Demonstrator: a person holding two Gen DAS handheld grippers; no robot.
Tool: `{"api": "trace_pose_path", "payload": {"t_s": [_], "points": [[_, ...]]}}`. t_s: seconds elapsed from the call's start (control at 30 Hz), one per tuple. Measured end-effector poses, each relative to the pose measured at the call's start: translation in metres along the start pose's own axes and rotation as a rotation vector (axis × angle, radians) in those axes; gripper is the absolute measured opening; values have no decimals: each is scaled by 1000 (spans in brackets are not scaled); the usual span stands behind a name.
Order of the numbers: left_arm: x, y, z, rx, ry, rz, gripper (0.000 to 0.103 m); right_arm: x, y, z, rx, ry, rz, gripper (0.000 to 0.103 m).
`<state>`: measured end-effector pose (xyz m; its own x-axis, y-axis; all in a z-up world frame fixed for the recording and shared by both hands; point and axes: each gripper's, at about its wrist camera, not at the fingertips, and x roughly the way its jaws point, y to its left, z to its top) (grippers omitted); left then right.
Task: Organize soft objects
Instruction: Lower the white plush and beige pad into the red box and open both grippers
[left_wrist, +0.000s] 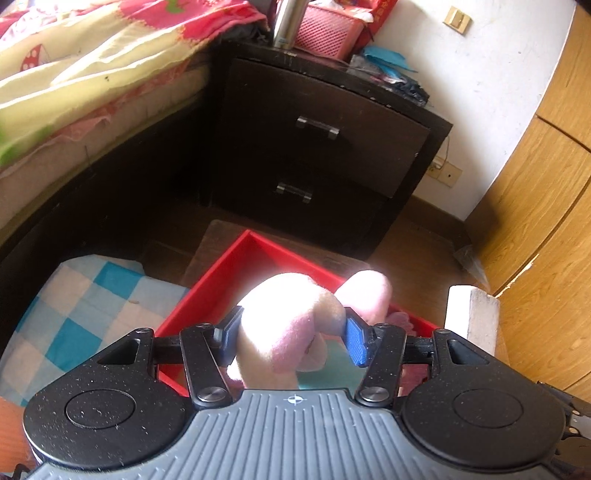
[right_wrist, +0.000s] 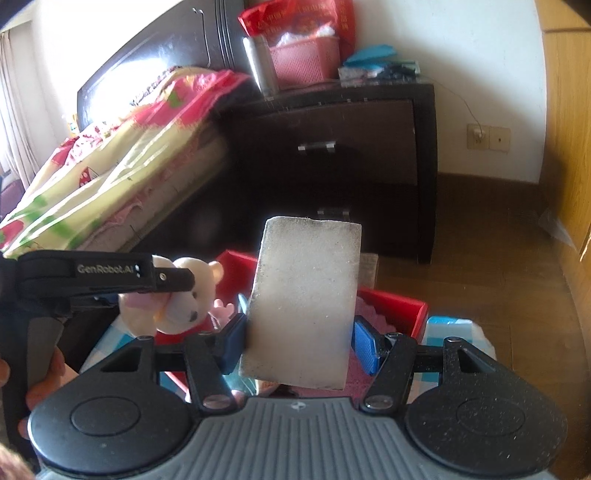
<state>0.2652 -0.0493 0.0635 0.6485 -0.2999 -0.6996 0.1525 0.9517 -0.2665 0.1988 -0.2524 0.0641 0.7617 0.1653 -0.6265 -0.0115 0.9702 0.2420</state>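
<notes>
Plush bear (left_wrist: 291, 325) clamped between left gripper (left_wrist: 291, 334) fingers, above red box (left_wrist: 221, 266). White sponge block (right_wrist: 304, 299) pinched by right gripper (right_wrist: 299, 341), also above box. Risk: loose grip, item dropped outside box.

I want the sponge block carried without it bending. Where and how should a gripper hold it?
Grip the white sponge block low across its narrow width, coming from below its bottom edge, as the right gripper does now. The block is a tall flat slab standing upright, so its two long side edges give the pads parallel faces.
</notes>
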Motion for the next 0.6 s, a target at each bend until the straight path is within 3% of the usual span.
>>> {"api": "trace_pose_path", "payload": {"t_s": [0.13,0.33,0.47,0.6], "points": [[8,6,-1,-7,11,8,57,19,-2,-5,5,26,-16,38],[12,7,-3,11,22,6,68,37,-4,-12,1,59,-49,41],[8,5,-3,14,16,-3,78,36,-2,-15,-13,51,-74,60],[2,2,-4,44,22,7,78,34,-4,-16,-16,52,-71,60]]}}
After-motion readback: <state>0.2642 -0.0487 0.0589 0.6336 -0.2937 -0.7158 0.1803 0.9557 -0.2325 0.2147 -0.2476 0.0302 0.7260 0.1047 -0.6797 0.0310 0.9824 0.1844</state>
